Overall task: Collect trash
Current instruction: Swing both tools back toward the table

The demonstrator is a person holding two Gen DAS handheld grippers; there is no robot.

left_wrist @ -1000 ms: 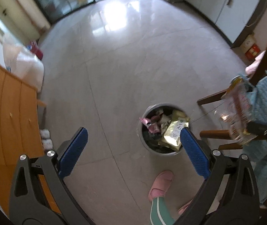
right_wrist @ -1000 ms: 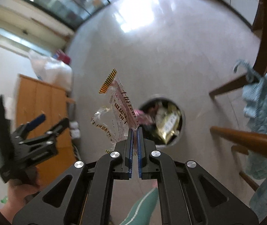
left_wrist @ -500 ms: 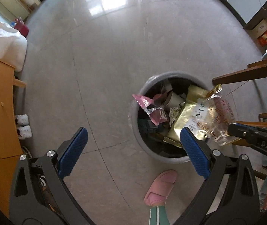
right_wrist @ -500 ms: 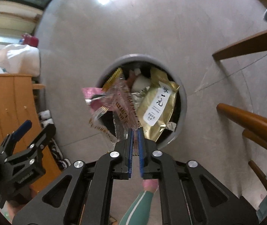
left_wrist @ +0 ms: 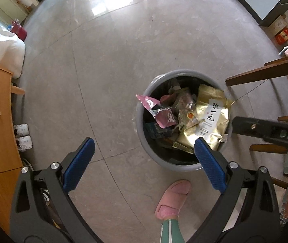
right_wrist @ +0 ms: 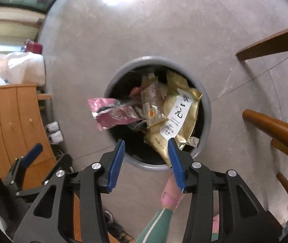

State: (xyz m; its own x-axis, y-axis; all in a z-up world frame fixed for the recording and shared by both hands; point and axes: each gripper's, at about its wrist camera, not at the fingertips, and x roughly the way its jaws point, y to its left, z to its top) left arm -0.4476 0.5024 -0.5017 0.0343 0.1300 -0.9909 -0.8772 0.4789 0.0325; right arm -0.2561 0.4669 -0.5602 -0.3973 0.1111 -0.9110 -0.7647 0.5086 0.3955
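From our left wrist camera we look down on the round grey plastic trash bin (left_wrist: 142, 141) standing on the pale grey tiled floor (left_wrist: 103, 64). Our left tongs (left_wrist: 144, 162) hang spread wide with nothing between the blue pads, their right pad over the bin's near rim. Inside the bin lie the gold foil tea pouch with a white label (left_wrist: 210, 119), a crumpled pink-and-silver foil wrapper (left_wrist: 160, 113) whose tip sticks out over the left rim, and a clear crinkled plastic wrapper with a striped edge (left_wrist: 186, 117) resting on the heap. Our right tongs (left_wrist: 265, 129) reach in from the right as a dark bar; this view does not show how they stand. A pink slipper (left_wrist: 174, 198) sits on the floor just beside the bin.

From our right wrist camera the right tongs (right_wrist: 146, 162) hover over the bin's near rim, parted and holding nothing. The same trash sits below them, with the pink wrapper overhanging the left rim. The left tongs appear small at lower left, near the orange wooden cabinet (right_wrist: 12, 125).

We judge all this trash to be very light, thin and crackly, slippery on its foil faces and easily caught by air. For any further piece, we would pinch a crimped seam or flat corner, not a puffed middle.
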